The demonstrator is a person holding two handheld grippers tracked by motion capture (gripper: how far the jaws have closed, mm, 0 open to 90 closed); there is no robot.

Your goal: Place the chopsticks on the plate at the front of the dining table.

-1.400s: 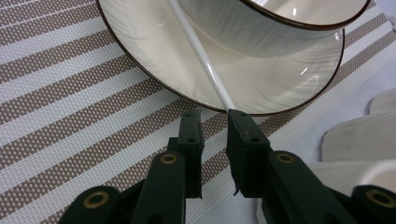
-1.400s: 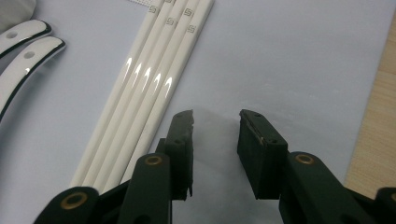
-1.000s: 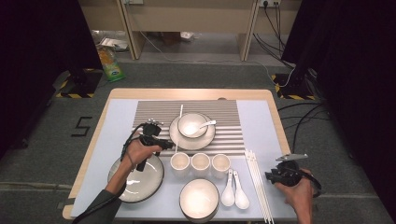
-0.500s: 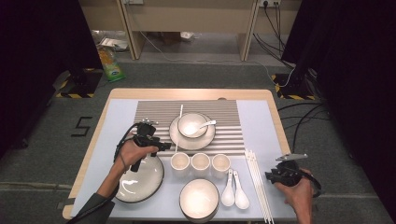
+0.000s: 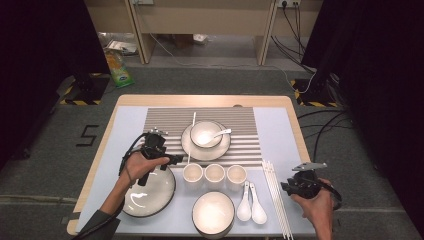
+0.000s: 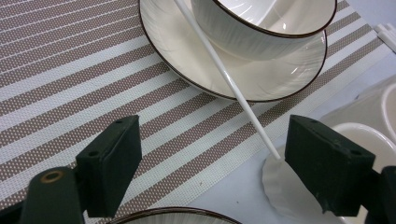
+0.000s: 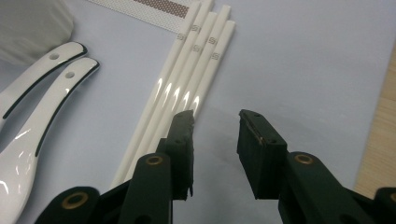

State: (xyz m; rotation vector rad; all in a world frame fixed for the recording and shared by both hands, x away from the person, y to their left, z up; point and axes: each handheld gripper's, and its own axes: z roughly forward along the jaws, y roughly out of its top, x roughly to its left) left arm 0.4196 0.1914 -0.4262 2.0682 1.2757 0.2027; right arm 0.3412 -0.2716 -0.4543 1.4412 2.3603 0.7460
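On the striped mat, a white chopstick (image 6: 224,77) leans across the plate (image 6: 187,70) rim, its tip down on the tabletop (image 5: 120,130) between the left gripper's (image 6: 212,156) jaws, which have just been opening and stand wide, off it. Over at the right edge, the right gripper (image 7: 215,123) hovers with jaws part open beside the chopstick bundle (image 7: 187,79), pinching nothing.

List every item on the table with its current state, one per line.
left gripper: open, jaws just opened, nothing pressed
right gripper: open, nothing between the jaws
single chopstick: lying, leaning on the saucer rim
bowl: upright on saucer, spoon resting in it
three cups: upright, in a row
two spoons: lying side by side
chopstick bundle: lying flat, together
large plate: flat
front bowl: upright
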